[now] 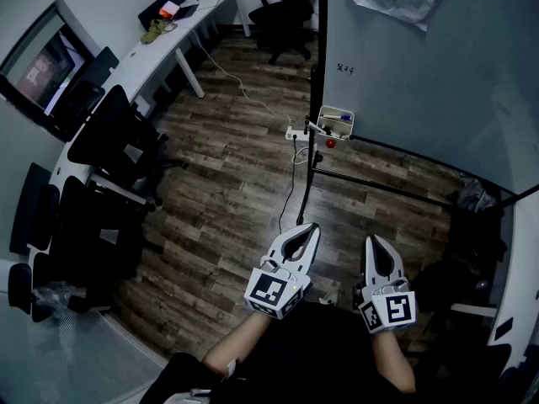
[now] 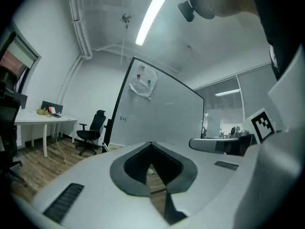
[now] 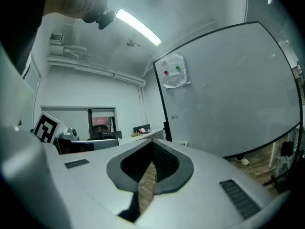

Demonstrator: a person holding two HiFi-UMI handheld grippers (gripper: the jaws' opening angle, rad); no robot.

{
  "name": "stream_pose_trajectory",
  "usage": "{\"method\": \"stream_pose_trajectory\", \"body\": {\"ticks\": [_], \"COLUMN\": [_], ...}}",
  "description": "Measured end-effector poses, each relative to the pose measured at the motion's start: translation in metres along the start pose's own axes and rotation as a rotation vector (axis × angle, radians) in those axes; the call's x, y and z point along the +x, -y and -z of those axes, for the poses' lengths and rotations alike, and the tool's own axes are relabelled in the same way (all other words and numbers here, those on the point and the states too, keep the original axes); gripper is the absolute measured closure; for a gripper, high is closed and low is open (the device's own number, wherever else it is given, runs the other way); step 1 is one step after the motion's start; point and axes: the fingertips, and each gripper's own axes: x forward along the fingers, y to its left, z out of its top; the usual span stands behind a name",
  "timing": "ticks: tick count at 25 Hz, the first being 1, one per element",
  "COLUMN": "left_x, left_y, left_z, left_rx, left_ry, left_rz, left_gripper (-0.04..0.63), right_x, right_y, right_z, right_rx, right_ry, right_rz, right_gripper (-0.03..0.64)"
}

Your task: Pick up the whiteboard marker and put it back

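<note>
A white tray (image 1: 336,124) hangs at the lower left corner of the whiteboard (image 1: 438,66), and a dark whiteboard marker (image 1: 339,117) lies in it. Both grippers are held low, close to the person's body, well short of the tray. My left gripper (image 1: 308,228) points level toward the board's stand, jaws together, nothing between them. My right gripper (image 1: 373,241) is beside it, also shut and empty. The left gripper view has the whiteboard (image 2: 157,113) ahead beyond the closed jaws (image 2: 151,145). In the right gripper view the whiteboard (image 3: 228,104) stands to the right of the closed jaws (image 3: 153,143).
A red knob (image 1: 330,142) sits under the tray on the board's black stand (image 1: 313,154). A power strip (image 1: 296,133) and cable (image 1: 290,194) lie on the wood floor. Black office chairs (image 1: 114,137) and a long white desk (image 1: 156,45) line the left; another chair (image 1: 282,15) stands at the back.
</note>
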Motion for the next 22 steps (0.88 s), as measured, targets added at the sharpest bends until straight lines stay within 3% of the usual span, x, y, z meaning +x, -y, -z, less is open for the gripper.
{"method": "stream_pose_trajectory", "body": {"ticks": [22], "left_x": [-0.007], "left_y": [-0.017], "left_z": [0.004], "left_rx": [0.016], "left_ry": [0.001], "left_rz": [0.049], "left_gripper": [0.588], "right_x": [0.011], "right_y": [-0.017], "right_z": [0.007], "right_rx": [0.012], "right_ry": [0.007], "right_rz": [0.034], "right_gripper": [0.611]}}
